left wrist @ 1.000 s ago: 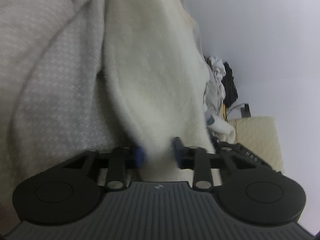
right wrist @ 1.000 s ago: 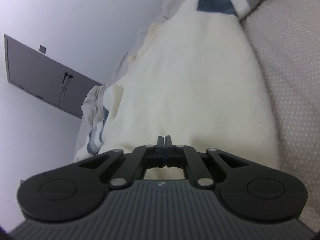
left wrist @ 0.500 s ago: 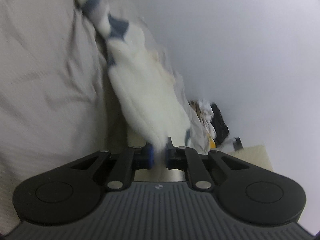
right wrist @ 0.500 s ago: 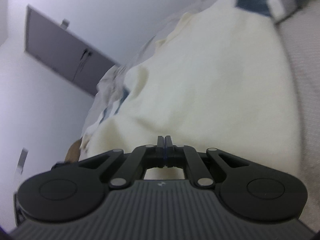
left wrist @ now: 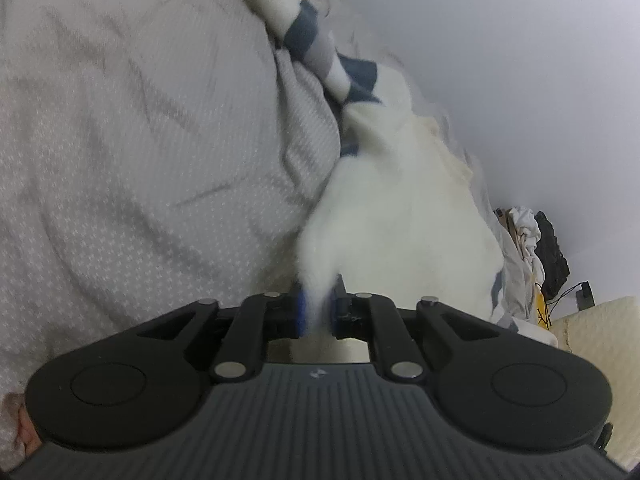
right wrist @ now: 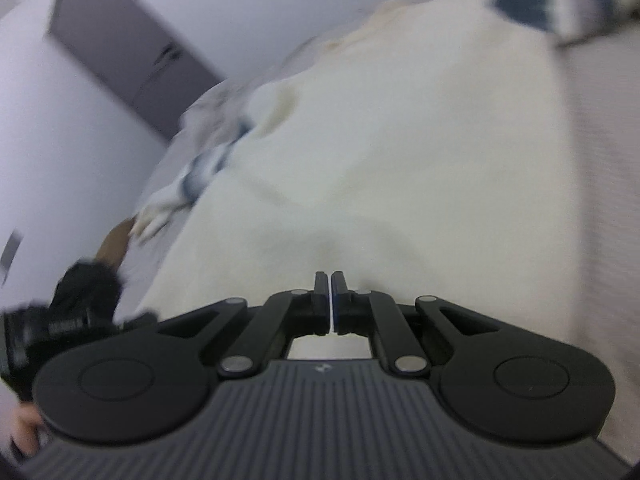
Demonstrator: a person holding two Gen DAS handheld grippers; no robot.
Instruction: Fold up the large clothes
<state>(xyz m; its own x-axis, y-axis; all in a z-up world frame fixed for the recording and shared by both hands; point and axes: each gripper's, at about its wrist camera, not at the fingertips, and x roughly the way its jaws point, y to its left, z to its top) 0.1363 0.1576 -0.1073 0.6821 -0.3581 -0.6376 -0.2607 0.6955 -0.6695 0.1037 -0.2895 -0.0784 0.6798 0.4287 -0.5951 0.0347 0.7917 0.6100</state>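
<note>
Left wrist view: left tool clamps a sweater edge, garment stretching ahead along the bed; right tool, pinched on the sweater hem, likewise faces its length.

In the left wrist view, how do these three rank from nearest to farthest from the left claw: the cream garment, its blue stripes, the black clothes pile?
1. The cream garment: pinched in the left claw.
2. The blue stripes: further up the same garment, upper middle.
3. The black clothes pile: far right, by the wall.
</note>
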